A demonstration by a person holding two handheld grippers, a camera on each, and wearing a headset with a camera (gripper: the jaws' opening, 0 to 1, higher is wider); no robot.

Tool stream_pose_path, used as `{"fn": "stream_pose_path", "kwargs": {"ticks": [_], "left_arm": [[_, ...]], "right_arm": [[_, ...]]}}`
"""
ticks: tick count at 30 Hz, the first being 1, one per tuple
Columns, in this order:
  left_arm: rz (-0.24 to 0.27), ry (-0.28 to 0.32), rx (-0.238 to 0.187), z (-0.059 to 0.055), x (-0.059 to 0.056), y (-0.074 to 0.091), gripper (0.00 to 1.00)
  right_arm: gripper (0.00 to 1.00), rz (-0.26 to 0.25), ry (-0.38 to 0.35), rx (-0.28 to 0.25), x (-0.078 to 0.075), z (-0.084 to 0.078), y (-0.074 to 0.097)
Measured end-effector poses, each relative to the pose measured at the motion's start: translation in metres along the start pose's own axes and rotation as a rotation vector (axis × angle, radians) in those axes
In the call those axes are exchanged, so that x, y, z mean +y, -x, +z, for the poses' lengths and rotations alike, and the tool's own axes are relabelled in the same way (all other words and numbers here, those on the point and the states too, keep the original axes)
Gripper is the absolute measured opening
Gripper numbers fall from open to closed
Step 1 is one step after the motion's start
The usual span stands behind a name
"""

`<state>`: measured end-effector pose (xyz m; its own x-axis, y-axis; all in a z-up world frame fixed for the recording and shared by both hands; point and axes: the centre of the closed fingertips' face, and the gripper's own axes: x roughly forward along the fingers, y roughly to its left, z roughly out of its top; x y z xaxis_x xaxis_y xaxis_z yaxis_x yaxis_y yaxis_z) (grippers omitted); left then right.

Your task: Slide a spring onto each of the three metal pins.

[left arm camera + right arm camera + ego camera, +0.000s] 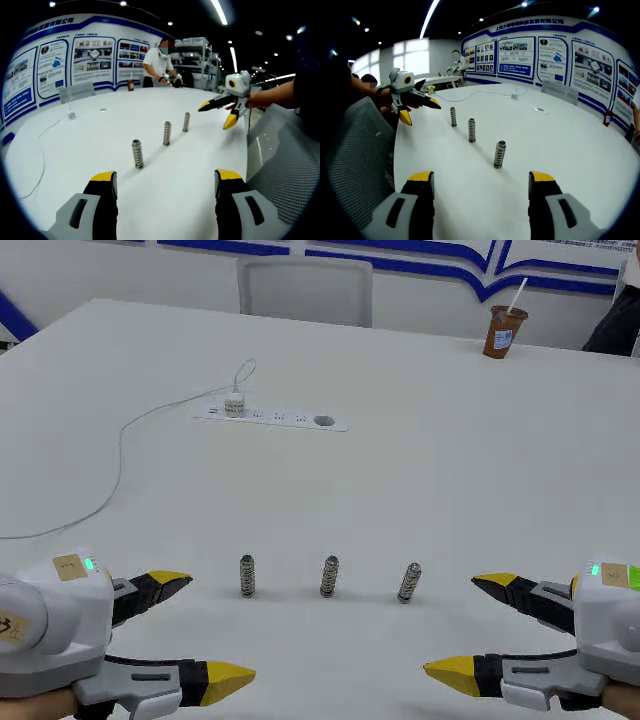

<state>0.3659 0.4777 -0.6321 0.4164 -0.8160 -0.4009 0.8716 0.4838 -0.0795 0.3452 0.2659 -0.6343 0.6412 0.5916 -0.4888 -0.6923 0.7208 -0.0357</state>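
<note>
- Now three pins [412, 568] stand in a row, low in the middle of the head view, on the white table [420, 480].
- Each pin has a spring [247, 578] around it, so I think the job is done, or very close to done.
- The pins stand up straight and apart from each other, likely so a spring can go on from the top.
- The left claw [221, 628] sits at the lower left. It is wide open, holds nothing and touches nothing.
- The right claw [450, 625] sits at the lower right, also wide open and empty.
- Both claws point in at the row, near the end pins but not touching them.
- I think they sit off to the sides so no pin gets bumped.
- A power strip [270, 418] lies higher in the frame, well away from the pins.
</note>
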Motion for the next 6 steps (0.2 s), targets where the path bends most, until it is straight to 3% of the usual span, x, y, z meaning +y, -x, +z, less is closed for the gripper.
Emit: {"fn": "stream_pose_path", "kwargs": {"ticks": [6], "left_arm": [[0.003, 0.003, -0.003, -0.0003, 0.0002, 0.0006, 0.82]], "right_arm": [[0.78, -0.001, -0.007, -0.004, 0.0001, 0.0002, -0.0005]]}}
